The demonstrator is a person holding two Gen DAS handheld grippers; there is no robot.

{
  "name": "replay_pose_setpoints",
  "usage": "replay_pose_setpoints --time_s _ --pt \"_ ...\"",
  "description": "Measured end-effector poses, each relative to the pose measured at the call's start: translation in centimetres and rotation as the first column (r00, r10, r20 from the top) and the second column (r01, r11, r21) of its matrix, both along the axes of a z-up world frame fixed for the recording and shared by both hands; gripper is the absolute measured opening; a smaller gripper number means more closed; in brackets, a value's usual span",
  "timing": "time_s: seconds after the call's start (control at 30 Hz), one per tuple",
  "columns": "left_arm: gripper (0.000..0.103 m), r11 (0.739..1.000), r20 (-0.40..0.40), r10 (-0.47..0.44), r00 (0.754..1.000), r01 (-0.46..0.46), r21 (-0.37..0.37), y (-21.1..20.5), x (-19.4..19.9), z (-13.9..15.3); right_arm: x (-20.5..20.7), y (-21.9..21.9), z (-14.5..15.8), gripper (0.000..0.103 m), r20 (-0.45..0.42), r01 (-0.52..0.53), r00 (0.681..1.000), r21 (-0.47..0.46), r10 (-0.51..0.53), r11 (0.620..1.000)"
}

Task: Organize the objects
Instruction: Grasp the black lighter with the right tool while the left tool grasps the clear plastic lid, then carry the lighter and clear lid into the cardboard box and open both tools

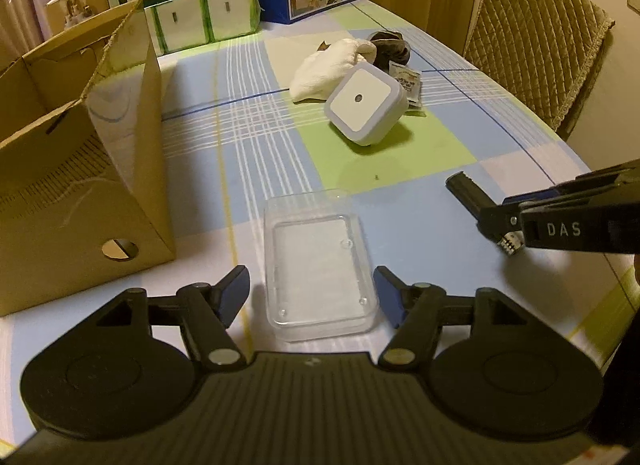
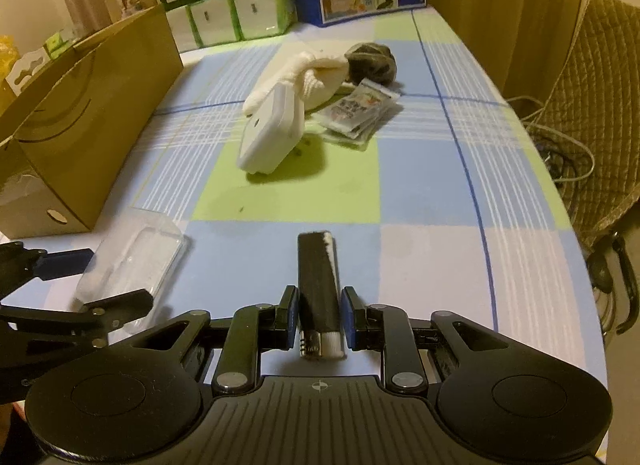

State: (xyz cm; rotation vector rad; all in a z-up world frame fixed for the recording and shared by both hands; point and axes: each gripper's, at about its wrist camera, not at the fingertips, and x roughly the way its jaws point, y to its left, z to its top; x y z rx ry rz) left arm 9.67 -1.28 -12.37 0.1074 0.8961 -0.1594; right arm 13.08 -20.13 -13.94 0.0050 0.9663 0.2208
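A clear plastic case (image 1: 320, 265) lies flat on the checked tablecloth. My left gripper (image 1: 310, 289) is open, with one finger on each side of the case's near end and neither touching it. My right gripper (image 2: 320, 313) is shut on a black lighter (image 2: 318, 277) that has a metal end and points forward. In the left wrist view the right gripper (image 1: 500, 221) holds the lighter (image 1: 464, 191) above the table, to the right of the case. From the right wrist view the case (image 2: 132, 257) sits at lower left, between the left gripper's fingers (image 2: 66, 259).
An open cardboard box (image 1: 80, 169) stands at the left. A white square night light (image 1: 366, 105) leans mid-table, with a white sock (image 1: 332, 65), a dark sock ball (image 1: 390, 47) and small packets (image 2: 356, 109) behind it. Tissue packs (image 1: 200, 17) and cartons line the back. A padded chair (image 1: 540, 45) is at right.
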Motion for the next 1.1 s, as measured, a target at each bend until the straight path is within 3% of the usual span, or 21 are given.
replay_pose_setpoints --time_s 0.33,0.67,1.1 --pt "0.064 1.0 0.008 -0.007 1.0 0.007 -0.006 0.0 1.1 -0.3 0.4 0.8 -0.6 0.02 0.037 -0.053 0.998 -0.054 0.055 0.997" --pt "0.053 1.0 -0.026 -0.024 0.999 0.024 0.003 -0.3 2.1 -0.8 0.4 1.2 -0.7 0.019 0.046 -0.058 0.997 -0.085 0.062 0.995" --pt "0.052 0.999 -0.022 -0.023 0.999 0.022 -0.046 -0.3 0.7 1.2 -2.0 0.9 1.5 0.019 0.058 -0.005 0.998 -0.032 0.007 0.999"
